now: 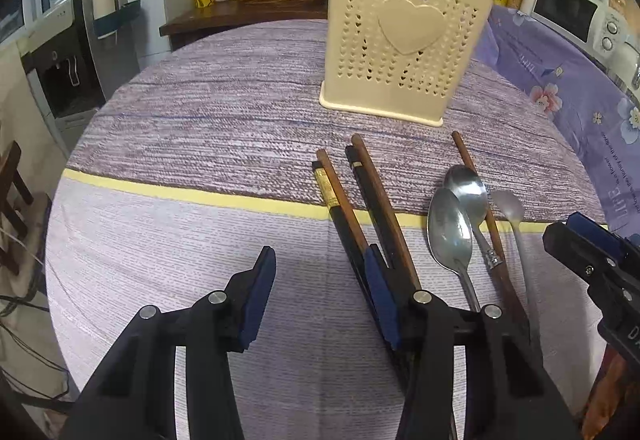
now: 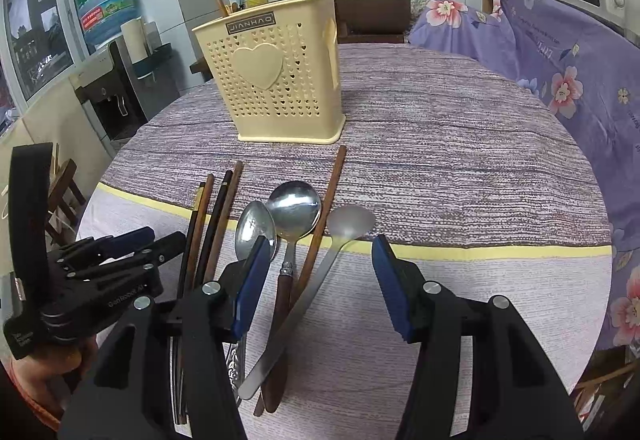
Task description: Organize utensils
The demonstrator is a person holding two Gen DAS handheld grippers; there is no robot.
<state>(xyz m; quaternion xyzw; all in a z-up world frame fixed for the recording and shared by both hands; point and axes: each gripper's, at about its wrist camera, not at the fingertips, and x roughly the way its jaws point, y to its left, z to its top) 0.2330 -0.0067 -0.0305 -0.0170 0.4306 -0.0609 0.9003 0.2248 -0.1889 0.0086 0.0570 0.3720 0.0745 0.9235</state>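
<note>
Down on the striped tablecloth (image 1: 200,143) a row of chopsticks (image 1: 362,191) and spoons (image 2: 294,205) lies lengthwise, tips and bowls pointing away toward the cream holder (image 1: 404,39). The left gripper (image 1: 320,280) stands partly open with nothing between its pads; the chopsticks lie against and under its right finger (image 1: 380,292). The right gripper (image 2: 320,280) is half open, holding nothing, straddling the spoon handles and one chopstick (image 2: 326,199).

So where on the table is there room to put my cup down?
Left of the chopsticks the cloth is bare out to the table's edge. There is also bare cloth right of the pale spoon, and a narrow strip before the holder. Around the metal spoons it is crowded.
</note>
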